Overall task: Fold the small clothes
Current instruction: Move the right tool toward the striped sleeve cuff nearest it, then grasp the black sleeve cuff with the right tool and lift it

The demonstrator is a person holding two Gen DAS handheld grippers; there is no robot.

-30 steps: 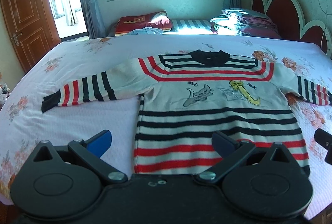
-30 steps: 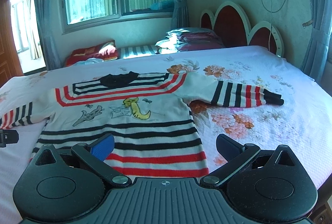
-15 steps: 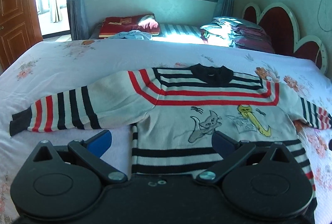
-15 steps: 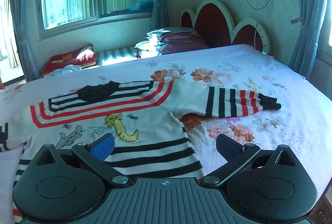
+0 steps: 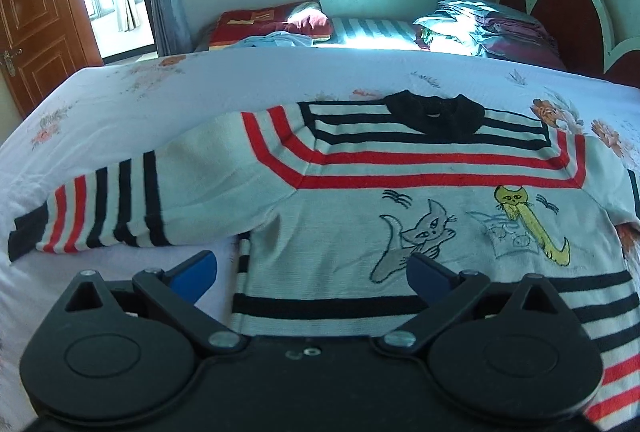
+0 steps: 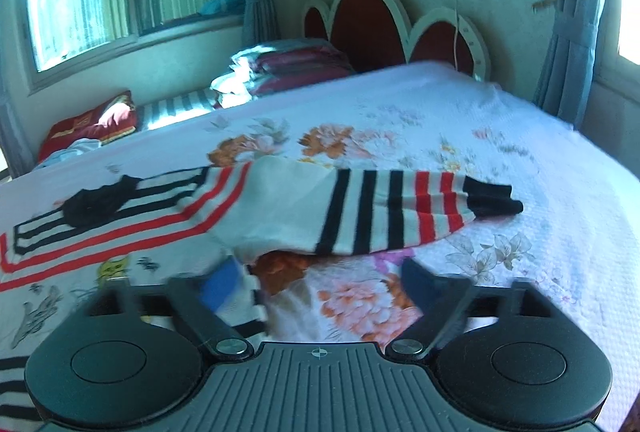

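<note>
A small white sweater (image 5: 420,191) with red and black stripes, a black collar and cat pictures lies flat, front up, on the bed. Its left sleeve (image 5: 112,207) stretches out to the left, its right sleeve (image 6: 400,207) to the right. My left gripper (image 5: 312,268) stands open just above the sweater's left side seam below the armpit, with nothing between its fingers. My right gripper (image 6: 320,280) hovers near the right armpit, below the right sleeve. Its jaws are closing with only the floral sheet between them, and the blue left finger (image 6: 224,284) is blurred.
The bed (image 6: 520,135) carries a white floral sheet. Pillows and folded bedding (image 5: 480,27) lie by the red headboard (image 6: 372,27). A red cushion (image 5: 272,19) sits under the window. A wooden door (image 5: 28,19) stands at far left, curtains (image 6: 568,31) at right.
Both grippers have moved forward and lower over the sweater, from its hem toward the armpits. The right gripper swung right toward the right sleeve and its jaws have narrowed.
</note>
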